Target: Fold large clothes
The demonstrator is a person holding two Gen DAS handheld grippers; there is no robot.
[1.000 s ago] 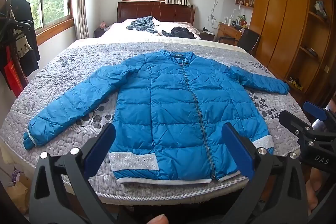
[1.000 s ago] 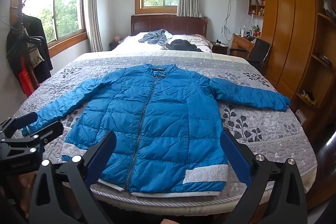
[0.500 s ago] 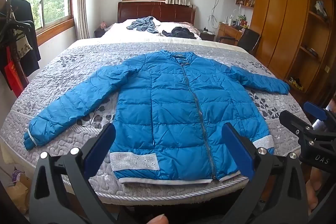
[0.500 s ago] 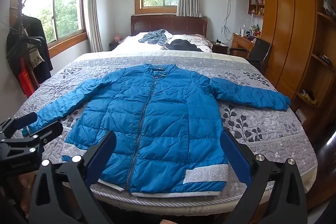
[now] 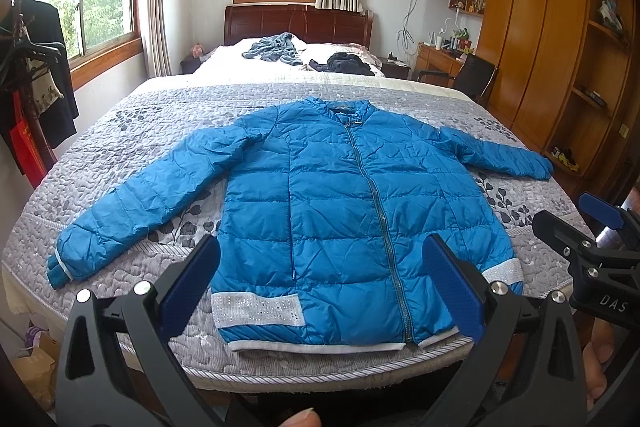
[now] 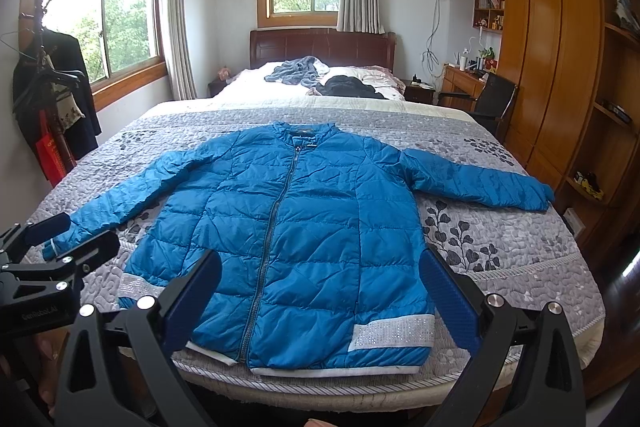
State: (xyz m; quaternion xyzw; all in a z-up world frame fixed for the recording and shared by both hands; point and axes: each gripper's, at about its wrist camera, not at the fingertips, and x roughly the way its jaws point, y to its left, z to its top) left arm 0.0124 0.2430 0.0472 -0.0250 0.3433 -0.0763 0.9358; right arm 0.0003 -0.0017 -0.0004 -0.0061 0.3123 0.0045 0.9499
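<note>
Jaws released on left gripper, right gripper; one jacket on bed.

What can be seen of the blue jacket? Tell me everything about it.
The blue jacket is a quilted, puffy piece with a slightly shiny shell, lying flat and front up on the grey patterned bedspread. It is zipped shut to its short stand collar, both sleeves spread outward, hem near the bed's foot edge. Silvery studded bands and white trim run along the hem, and the cuffs have pale edging. Only the bedspread touches it; both grippers hover short of it.
</note>
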